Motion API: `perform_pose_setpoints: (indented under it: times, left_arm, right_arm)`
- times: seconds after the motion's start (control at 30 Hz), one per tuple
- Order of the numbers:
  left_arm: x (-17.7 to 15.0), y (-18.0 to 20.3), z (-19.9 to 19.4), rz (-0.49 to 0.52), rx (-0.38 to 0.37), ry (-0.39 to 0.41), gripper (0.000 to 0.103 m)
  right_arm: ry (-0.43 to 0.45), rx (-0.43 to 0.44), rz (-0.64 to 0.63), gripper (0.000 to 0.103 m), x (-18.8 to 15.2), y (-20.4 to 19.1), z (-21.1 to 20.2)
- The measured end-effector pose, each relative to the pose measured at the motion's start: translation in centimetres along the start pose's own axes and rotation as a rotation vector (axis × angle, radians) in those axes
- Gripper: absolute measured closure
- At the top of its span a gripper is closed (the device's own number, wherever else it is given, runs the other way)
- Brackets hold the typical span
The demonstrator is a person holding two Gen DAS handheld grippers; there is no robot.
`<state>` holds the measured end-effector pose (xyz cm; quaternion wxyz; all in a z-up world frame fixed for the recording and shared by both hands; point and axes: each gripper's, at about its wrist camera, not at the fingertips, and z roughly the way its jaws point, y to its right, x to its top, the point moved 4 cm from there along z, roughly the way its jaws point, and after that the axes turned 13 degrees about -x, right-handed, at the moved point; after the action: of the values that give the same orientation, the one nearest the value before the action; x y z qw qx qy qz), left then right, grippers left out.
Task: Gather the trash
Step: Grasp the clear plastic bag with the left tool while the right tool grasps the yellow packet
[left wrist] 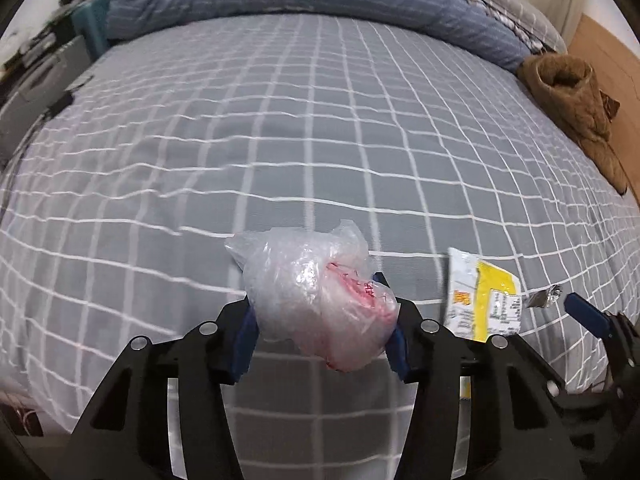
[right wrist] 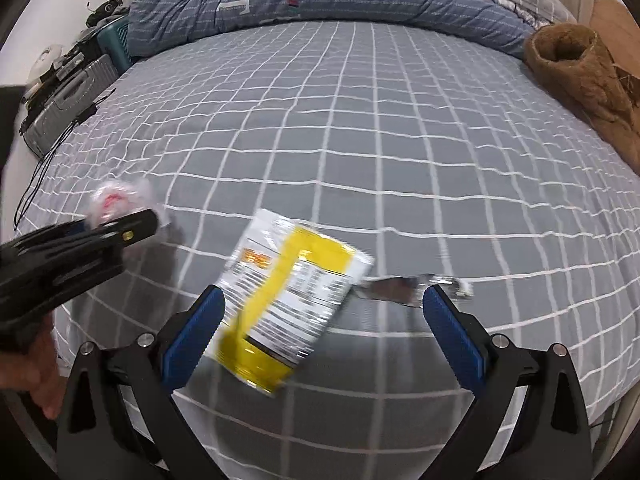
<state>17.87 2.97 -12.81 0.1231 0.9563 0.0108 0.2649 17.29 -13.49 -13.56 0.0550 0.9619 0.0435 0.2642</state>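
Both grippers at the near edge of the bed, each working on 1 piece of trash.

The left gripper (left wrist: 320,322) has its blue pads pressed on a crumpled clear plastic bag (left wrist: 316,300) with red print, so that pickup looks done. The right gripper (right wrist: 320,320) stands wide open around a yellow-and-white packet (right wrist: 288,300) lying on the grey checked sheet (right wrist: 360,140); its left pad looks just beside the packet, though blur makes contact hard to judge. Next, I judge, the right jaws must close squarely on the packet. Count: 1 bag, 1 packet, 1 silvery foil scrap (right wrist: 404,286) beside the packet, 2 grippers, 1 brown garment (right wrist: 588,80) far right.
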Motion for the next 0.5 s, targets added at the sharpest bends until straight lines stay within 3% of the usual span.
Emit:
perform_pose_setpoints:
  times: [0.3, 0.4, 0.5]
  left_arm:
    - [-0.8, -2.7, -2.2, -0.008, 0.019, 0.031, 0.051]
    - [-1.1, -3.2, -2.4, -0.015, 0.020, 0.032, 0.051]
    - [-1.3, -3.2, -2.4, -0.021, 0.018, 0.034, 0.051]
  right_arm:
    - [-0.101, -0.015, 0.051, 0.008, 1.0, -3.3, 2.9]
    - [-0.129, -0.030, 0.059, 0.022, 1.1, -3.6, 3.8]
    - [-0.152, -0.038, 0.056, 0.027, 1.0, -3.7, 4.3]
